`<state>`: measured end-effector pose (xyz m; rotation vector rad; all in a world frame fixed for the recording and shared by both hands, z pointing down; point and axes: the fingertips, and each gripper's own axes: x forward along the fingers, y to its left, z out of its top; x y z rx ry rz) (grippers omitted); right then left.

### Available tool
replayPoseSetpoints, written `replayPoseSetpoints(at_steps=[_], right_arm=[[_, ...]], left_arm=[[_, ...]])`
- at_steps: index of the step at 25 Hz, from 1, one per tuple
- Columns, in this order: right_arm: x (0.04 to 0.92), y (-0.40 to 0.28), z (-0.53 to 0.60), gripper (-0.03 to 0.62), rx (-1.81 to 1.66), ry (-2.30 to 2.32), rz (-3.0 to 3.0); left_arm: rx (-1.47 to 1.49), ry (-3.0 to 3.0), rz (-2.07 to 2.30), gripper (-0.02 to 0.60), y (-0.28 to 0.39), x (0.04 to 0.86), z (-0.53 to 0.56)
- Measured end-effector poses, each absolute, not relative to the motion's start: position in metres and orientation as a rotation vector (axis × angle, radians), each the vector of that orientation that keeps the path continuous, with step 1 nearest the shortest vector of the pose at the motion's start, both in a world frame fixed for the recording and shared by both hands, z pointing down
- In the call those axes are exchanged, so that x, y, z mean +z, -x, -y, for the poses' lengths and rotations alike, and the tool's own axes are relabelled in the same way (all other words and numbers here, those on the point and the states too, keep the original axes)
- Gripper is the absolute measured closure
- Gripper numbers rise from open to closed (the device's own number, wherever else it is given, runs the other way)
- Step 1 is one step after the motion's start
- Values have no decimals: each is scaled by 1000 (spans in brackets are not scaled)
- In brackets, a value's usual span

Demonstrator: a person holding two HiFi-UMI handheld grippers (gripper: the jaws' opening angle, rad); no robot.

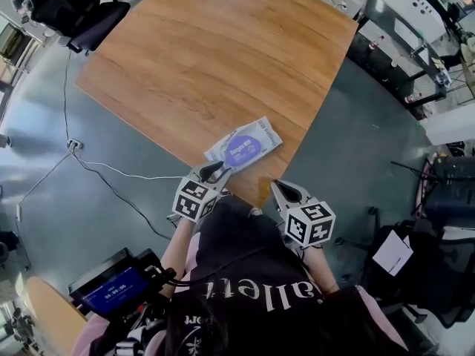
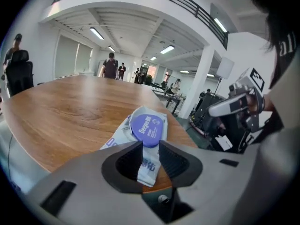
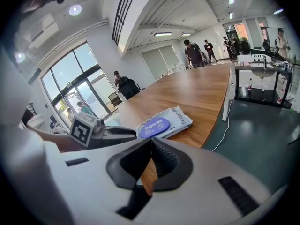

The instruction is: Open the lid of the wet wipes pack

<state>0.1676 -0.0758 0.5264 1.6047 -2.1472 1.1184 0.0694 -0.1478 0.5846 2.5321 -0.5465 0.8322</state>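
Observation:
A white wet wipes pack [image 1: 261, 135] with a round purple lid [image 1: 246, 147] lies flat near the corner of the wooden table [image 1: 208, 58]; the lid is down. My left gripper [image 1: 215, 173] hovers at the pack's near end. In the left gripper view the jaws [image 2: 151, 146] stand a narrow gap apart, and the pack [image 2: 119, 134] and lid [image 2: 149, 128] show through the gap with no pad pressing on them. My right gripper [image 1: 276, 186] is shut and empty by the table corner, right of the pack [image 3: 180, 118]. Its tips [image 3: 151, 140] meet.
The table's edge runs just in front of the pack, with grey floor beyond. A white cable [image 1: 111, 173] trails on the floor at left. A black chair [image 1: 74, 13] stands at the far left, a screen device [image 1: 119, 288] at lower left, and equipment racks [image 1: 415, 35] at right.

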Motion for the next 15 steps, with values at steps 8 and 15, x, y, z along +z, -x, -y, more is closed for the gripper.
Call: replayPoseSetpoints(at_steps=[8,15], right_arm=[[533,-145,124,583,1016,-1552,2130],[539,-138,136,582,744,-1324,2116]], left_arm=[[1095,-2632,422,483,-55,621,173],[1143,-2668,404,483,-59,622,171]])
